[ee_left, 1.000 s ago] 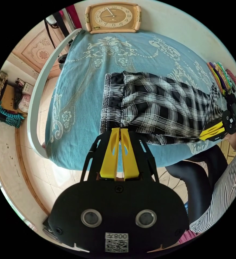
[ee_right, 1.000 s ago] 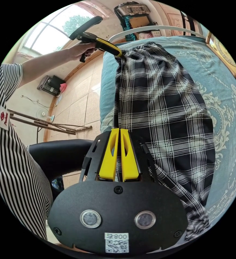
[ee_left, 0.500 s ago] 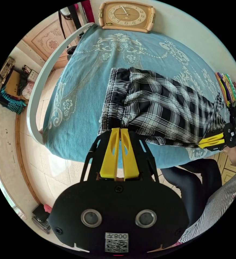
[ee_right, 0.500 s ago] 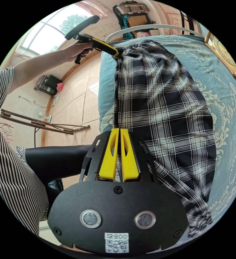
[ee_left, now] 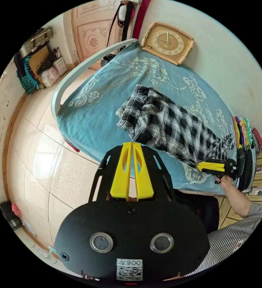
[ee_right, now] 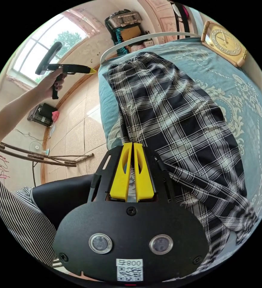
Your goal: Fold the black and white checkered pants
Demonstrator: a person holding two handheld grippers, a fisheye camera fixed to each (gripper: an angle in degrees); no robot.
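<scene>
The black and white checkered pants (ee_left: 167, 129) (ee_right: 179, 120) lie lengthwise on the blue bedsheet (ee_left: 104, 111), along the bed's near edge, with the waistband bunched at the far end. My left gripper (ee_left: 132, 144) is shut with nothing in it and hangs over the floor, off the bed. In the right gripper view a hand holds it (ee_right: 92, 70) well away from the pants. My right gripper (ee_right: 132, 144) is shut on the pants' edge near the leg end. The left gripper view shows it (ee_left: 200, 166) at that end.
A framed clock (ee_left: 168, 43) leans on the wall at the bed's far side. A curved white bed rail (ee_left: 86, 64) bounds one end. Stacked coloured clothes (ee_left: 245, 132) sit at the other end. The tiled floor (ee_left: 38, 156) lies beside the bed, and the person's dark-clad knee (ee_right: 65, 189) is close to it.
My left gripper has let go of the waistband and pulled back off the bed over the floor. The waistband end has dropped onto the sheet. My right gripper keeps its hold.
</scene>
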